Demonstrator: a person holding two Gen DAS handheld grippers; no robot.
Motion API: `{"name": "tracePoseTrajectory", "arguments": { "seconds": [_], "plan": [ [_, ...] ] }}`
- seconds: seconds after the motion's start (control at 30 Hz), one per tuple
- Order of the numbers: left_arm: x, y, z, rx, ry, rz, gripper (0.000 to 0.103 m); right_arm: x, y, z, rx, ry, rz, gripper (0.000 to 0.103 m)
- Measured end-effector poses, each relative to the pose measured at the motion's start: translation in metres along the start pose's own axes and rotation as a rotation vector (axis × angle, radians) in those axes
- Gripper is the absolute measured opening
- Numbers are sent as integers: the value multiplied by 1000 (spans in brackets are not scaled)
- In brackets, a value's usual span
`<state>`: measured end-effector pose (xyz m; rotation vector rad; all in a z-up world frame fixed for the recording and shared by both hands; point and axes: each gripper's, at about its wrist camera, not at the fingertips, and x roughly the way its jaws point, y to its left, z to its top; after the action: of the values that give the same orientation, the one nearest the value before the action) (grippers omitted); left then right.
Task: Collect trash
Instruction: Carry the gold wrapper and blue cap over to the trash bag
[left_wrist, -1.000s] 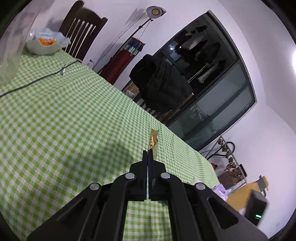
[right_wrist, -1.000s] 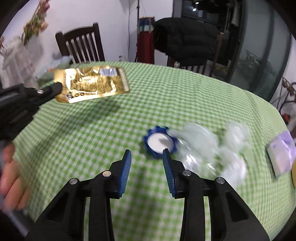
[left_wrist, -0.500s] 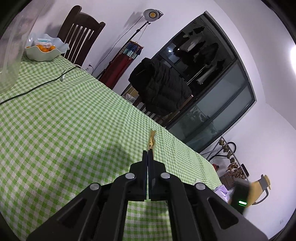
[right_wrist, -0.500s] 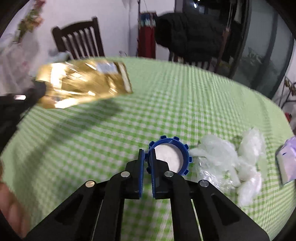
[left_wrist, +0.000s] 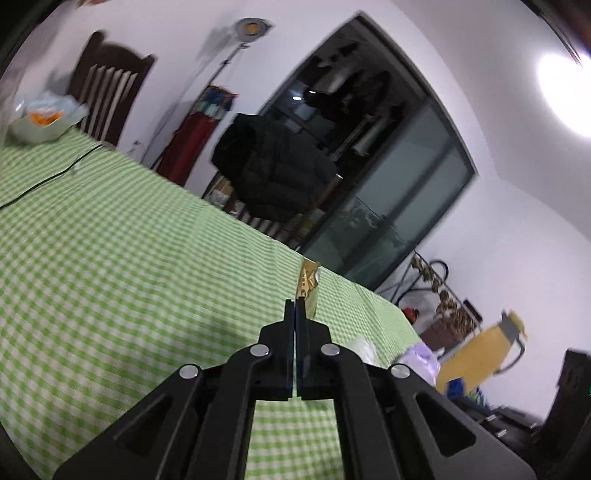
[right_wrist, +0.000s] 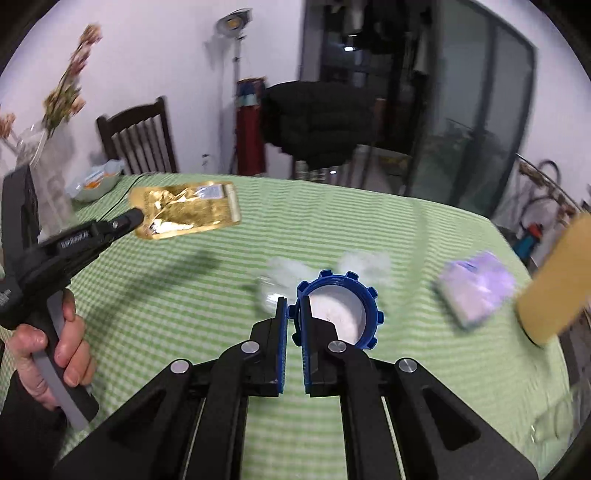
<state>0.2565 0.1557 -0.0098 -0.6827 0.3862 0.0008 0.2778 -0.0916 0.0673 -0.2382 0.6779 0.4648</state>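
My right gripper (right_wrist: 294, 302) is shut on the rim of a blue toothed lid (right_wrist: 338, 310) with a white inside, held off the green checked tablecloth (right_wrist: 184, 306). Crumpled clear plastic (right_wrist: 280, 280) lies blurred on the cloth just beyond it. My left gripper (left_wrist: 296, 303) is shut on a gold foil wrapper (left_wrist: 308, 286), seen edge-on in the left wrist view. In the right wrist view the same gold foil wrapper (right_wrist: 184, 214) hangs flat from the left gripper (right_wrist: 138, 214), above the table at the left, with a hand (right_wrist: 55, 354) on its handle.
A purple-white packet (right_wrist: 476, 291) lies at the table's right, beside a yellow cylinder (right_wrist: 557, 280). A bowl of orange food (right_wrist: 96, 181), a black cable (left_wrist: 48, 177) and a glass vase (right_wrist: 37, 166) occupy the far left. Dark wooden chairs (right_wrist: 140, 140) and a black jacket (right_wrist: 317, 122) stand behind.
My right gripper closed on the blue lid and lifted it from the cloth. The left gripper moved and rose a little with the gold wrapper still in it.
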Motion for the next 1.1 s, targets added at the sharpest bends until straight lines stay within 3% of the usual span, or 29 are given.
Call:
{"name": "tracePoseTrajectory", "arguments": {
  "seconds": [0.23, 0.4, 0.53, 0.7, 0.93, 1.1],
  "plan": [
    [-3, -46, -23, 89, 40, -87, 0, -82, -62, -45, 83, -68, -74, 7],
    [-32, -86, -35, 158, 32, -161, 0, -136, -93, -91, 125, -105, -108, 7],
    [-53, -116, -46, 149, 81, -270, 0, -181, -126, -129, 160, -121, -158, 7],
    [-78, -164, -72, 220, 122, -365, 0, -236, -169, -180, 249, -145, -246, 7],
    [-97, -244, -141, 380, 185, -484, 0, -294, -221, -267, 391, -135, -384, 7],
    [-91, -302, -205, 472, 303, -556, 0, -319, -261, -335, 533, -115, -446, 7]
  ]
}}
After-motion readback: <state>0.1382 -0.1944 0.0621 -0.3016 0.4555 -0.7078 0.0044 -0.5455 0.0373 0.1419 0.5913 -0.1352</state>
